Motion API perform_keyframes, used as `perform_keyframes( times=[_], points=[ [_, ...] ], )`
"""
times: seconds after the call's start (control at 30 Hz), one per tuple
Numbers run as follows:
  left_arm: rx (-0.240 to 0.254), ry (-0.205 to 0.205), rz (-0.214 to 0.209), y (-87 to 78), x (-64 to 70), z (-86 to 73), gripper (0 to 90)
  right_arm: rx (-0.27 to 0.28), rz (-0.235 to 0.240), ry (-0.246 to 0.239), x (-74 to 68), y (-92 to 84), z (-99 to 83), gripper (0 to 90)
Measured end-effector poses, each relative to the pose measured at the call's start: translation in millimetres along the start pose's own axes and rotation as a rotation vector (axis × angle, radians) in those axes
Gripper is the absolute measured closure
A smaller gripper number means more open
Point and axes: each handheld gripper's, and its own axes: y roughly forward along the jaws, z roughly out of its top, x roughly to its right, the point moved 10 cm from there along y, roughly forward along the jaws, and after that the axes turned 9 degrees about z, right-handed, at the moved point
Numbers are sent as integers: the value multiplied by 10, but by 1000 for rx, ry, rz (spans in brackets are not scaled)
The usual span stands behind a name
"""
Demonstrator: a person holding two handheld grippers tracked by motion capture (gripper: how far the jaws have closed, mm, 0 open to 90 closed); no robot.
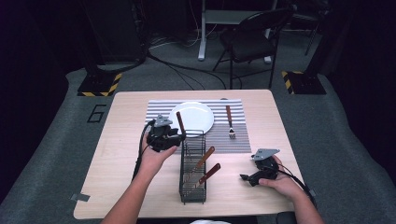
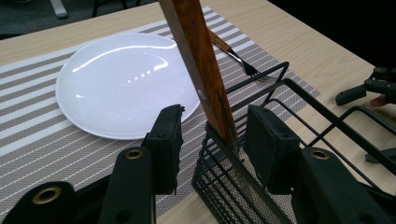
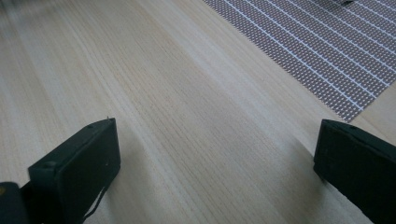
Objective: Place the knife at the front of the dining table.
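Left gripper view, left tongs (image 2: 212, 135) parted around wooden handle (image 2: 198, 60) in black wire caddy (image 2: 261, 154), right tongs (image 3: 215, 172) wide, empty.

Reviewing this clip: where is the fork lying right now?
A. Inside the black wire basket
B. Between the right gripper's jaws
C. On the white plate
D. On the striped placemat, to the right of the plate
D. In the high view the fork lies flat on the striped placemat, to the right of the white plate, apart from the wire basket and from both grippers.
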Motion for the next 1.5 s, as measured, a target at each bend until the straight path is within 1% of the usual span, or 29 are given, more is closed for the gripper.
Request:
perform_keyframes(
  times=[0.03,0.07,0.1,0.17,0.2,0.27,0.3,0.33,0.37,0.57,0.6,0.77,0.9,0.93,0.97,1.03,1.1,1.17,1.3,1.33,1.37,1.43,1.5],
  points=[
    [2,1,-3,14,13,2,568,0,0,0,0,0,0,0],
    [4,4,2,29,19,3,587,-4,2,8,-7,-3,-6,0],
    [7,6,8,38,15,5,587,-4,2,8,-7,-3,-6,0],
    [14,-7,14,52,5,10,604,-3,1,4,-4,-2,-3,0],
    [23,-21,2,59,2,16,611,-5,2,9,-9,-3,-6,0],
    [31,-35,-15,57,11,25,653,-5,2,8,-8,-3,-6,0],
    [35,-33,-17,47,14,31,681,-5,2,8,-8,-3,-6,0],
    [42,-25,-7,33,15,40,696,-5,2,8,-8,-3,-6,0],
    [44,-22,-3,28,15,42,697,0,0,0,0,0,0,0],
    [47,-28,-19,10,18,40,704,0,1,0,-1,0,0,0],
    [43,-23,-20,-3,23,36,705,0,0,1,-1,0,0,0],
    [55,-4,-17,-65,51,26,714,0,1,0,-1,0,0,0],
    [64,2,-31,-106,75,16,727,0,0,0,-1,0,0,0],
    [67,-9,-41,-111,85,16,730,0,0,1,0,0,0,0],
    [75,-17,-47,-116,91,22,767,-1,0,0,-1,0,-1,0],
    [79,-27,-73,-128,114,23,775,0,0,-2,1,0,0,0],
    [82,-20,-76,-136,141,26,781,-1,0,3,-2,0,0,0],
    [85,-23,-86,-141,168,33,786,-1,0,3,-3,0,0,0],
    [71,-16,-110,-156,211,45,799,-1,1,2,-2,0,0,0],
    [74,-7,-105,-163,225,59,802,0,0,0,-1,0,0,0],
    [76,13,-93,-175,229,74,805,0,1,2,-2,0,0,0],
    [77,18,-101,-214,239,109,805,0,0,0,-1,0,0,0],
    [84,11,-103,-246,244,143,805,-1,0,0,-1,0,0,0]
  ],
)
